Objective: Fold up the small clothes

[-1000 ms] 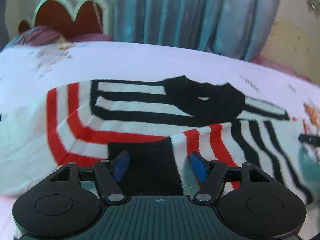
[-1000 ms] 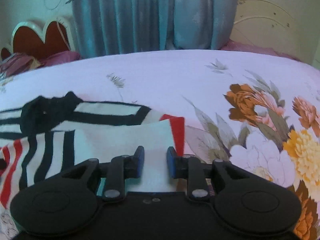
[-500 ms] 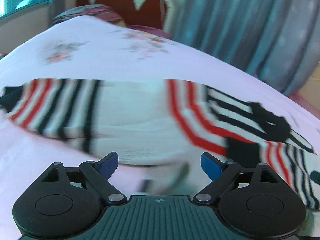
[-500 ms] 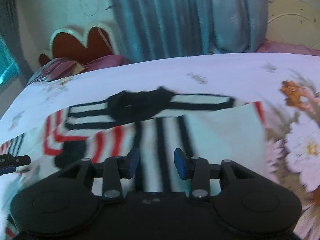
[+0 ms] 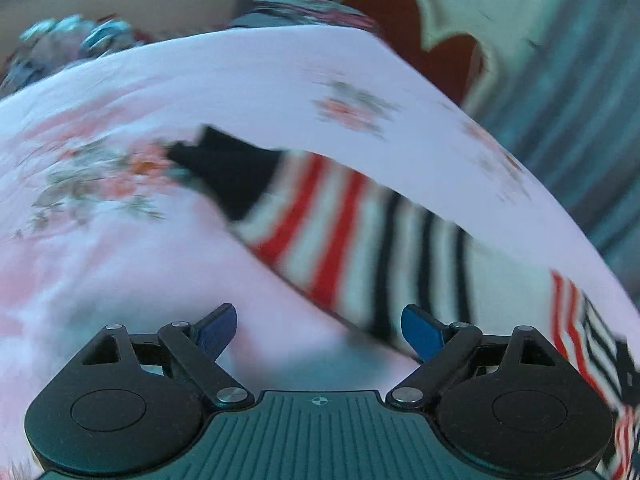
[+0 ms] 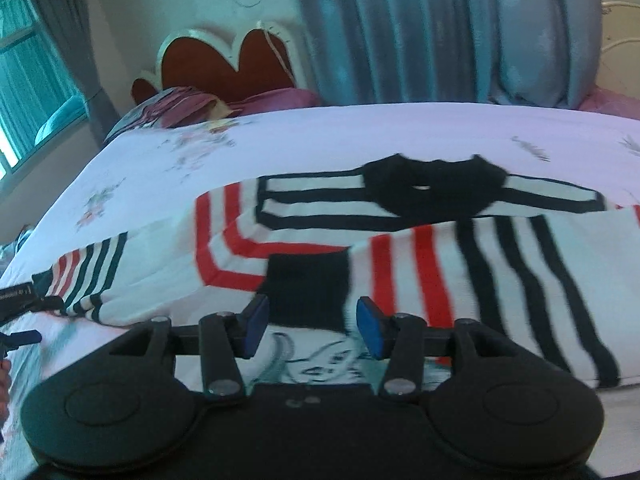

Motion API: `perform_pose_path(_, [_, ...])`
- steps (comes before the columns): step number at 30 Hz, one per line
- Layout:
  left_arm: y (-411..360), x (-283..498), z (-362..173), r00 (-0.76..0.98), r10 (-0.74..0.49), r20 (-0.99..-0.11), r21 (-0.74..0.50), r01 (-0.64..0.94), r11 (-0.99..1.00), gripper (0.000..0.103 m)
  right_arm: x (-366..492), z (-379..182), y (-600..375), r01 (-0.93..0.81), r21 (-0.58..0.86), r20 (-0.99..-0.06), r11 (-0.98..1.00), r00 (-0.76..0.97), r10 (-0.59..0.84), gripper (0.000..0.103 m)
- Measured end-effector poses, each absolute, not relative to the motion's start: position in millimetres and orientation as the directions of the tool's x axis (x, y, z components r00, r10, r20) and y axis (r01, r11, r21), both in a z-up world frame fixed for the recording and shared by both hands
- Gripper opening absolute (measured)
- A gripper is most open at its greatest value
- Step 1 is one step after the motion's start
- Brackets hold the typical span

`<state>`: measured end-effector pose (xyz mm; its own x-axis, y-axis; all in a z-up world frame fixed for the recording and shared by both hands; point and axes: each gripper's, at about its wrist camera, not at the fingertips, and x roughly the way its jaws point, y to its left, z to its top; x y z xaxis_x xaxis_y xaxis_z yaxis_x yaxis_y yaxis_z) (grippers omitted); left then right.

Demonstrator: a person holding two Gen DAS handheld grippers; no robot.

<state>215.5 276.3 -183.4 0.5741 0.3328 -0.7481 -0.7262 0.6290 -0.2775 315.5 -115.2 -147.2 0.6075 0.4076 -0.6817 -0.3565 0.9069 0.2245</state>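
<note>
A small white sweater (image 6: 400, 232) with red and black stripes and a black collar lies on the bed; its right sleeve is folded across the body, black cuff in the middle. Its left sleeve (image 5: 340, 232) stretches out flat to the left, ending in a black cuff (image 5: 228, 172). My left gripper (image 5: 318, 330) is open and empty, just in front of that sleeve; the view is blurred. My right gripper (image 6: 312, 326) is open and empty at the sweater's near hem, by the folded cuff. The left gripper's tip shows at the far left of the right wrist view (image 6: 16, 294).
The bed has a pale pink floral sheet (image 6: 320, 136). A red scalloped headboard (image 6: 228, 64) and pillows (image 6: 188, 108) stand at the back left, blue-grey curtains (image 6: 440, 28) behind. A window (image 6: 28, 92) is at the left.
My left gripper has swung left from the sweater's middle to the outstretched left sleeve and opened wider. My right gripper has moved left from the sweater's right edge to its middle and opened.
</note>
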Motion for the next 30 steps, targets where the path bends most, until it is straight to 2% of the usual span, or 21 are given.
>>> perform_pose_path(6, [314.7, 223.4, -195.7, 0.624, 0.368, -0.689, -0.348, -0.731, 0.587, 0.086, 320.6, -153.5, -94.4, -0.357, 0.197, -0.697, 0.913, 0.604, 0.386, 0.048])
perform_pose_path(7, [318.5, 225.3, -197.0, 0.628, 0.381, -0.679, -0.358, -0.736, 0.575, 0.074, 322.1, -154.9, -91.7, -0.354, 0.193, -0.7, 0.915, 0.604, 0.381, 0.048])
perform_pose_path(8, [324.0, 228.3, -198.9, 0.625, 0.403, -0.668, -0.359, -0.746, 0.561, 0.066, 324.2, -156.3, -89.4, -0.351, 0.191, -0.702, 0.917, 0.604, 0.377, 0.048])
perform_pose_path(9, [328.5, 228.8, -200.9, 0.625, 0.417, -0.66, -0.363, -0.751, 0.551, 0.05, 326.4, -158.0, -86.9, -0.348, 0.187, -0.703, 0.919, 0.606, 0.373, 0.048])
perform_pose_path(10, [333.7, 227.8, -202.4, 0.623, 0.429, -0.655, -0.366, -0.757, 0.54, 0.03, 328.3, -159.5, -84.8, -0.345, 0.182, -0.704, 0.921, 0.608, 0.368, 0.048])
perform_pose_path(11, [340.5, 227.9, -204.6, 0.617, 0.434, -0.657, -0.369, -0.764, 0.529, 0.018, 330.4, -161.4, -82.4, -0.342, 0.179, -0.706, 0.922, 0.608, 0.362, 0.048])
perform_pose_path(15, [348.4, 230.7, -204.4, 0.63, 0.421, -0.652, -0.369, -0.749, 0.55, 0.005, 340.2, -168.6, -74.3, -0.331, 0.171, -0.714, 0.928, 0.607, 0.348, 0.048])
perform_pose_path(18, [338.1, 231.0, -189.4, 0.666, 0.417, -0.618, -0.374, -0.716, 0.59, 0.005, 346.1, -175.6, -70.5, -0.328, 0.157, -0.725, 0.932, 0.602, 0.334, 0.048])
perform_pose_path(20, [324.1, 236.1, -173.6, 0.709, 0.395, -0.584, -0.378, -0.669, 0.641, 0.004, 351.8, -187.1, -68.1, -0.329, 0.139, -0.756, 0.934, 0.574, 0.315, 0.047])
perform_pose_path(23, [291.2, 250.0, -143.3, 0.78, 0.34, -0.526, -0.357, -0.565, 0.744, 0.004, 352.3, -184.4, -66.7, -0.346, 0.132, -0.752, 0.929, 0.576, 0.321, 0.047])
perform_pose_path(27, [223.0, 277.8, -103.2, 0.874, 0.183, -0.45, -0.335, -0.356, 0.873, 0.004, 346.9, -166.7, -83.5, -0.32, 0.213, -0.713, 0.923, 0.594, 0.371, 0.047])
perform_pose_path(30, [161.6, 301.7, -89.6, 0.901, 0.021, -0.433, -0.325, -0.178, 0.929, 0.004, 342.8, -153.6, -105.5, -0.291, 0.264, -0.685, 0.92, 0.614, 0.391, 0.048])
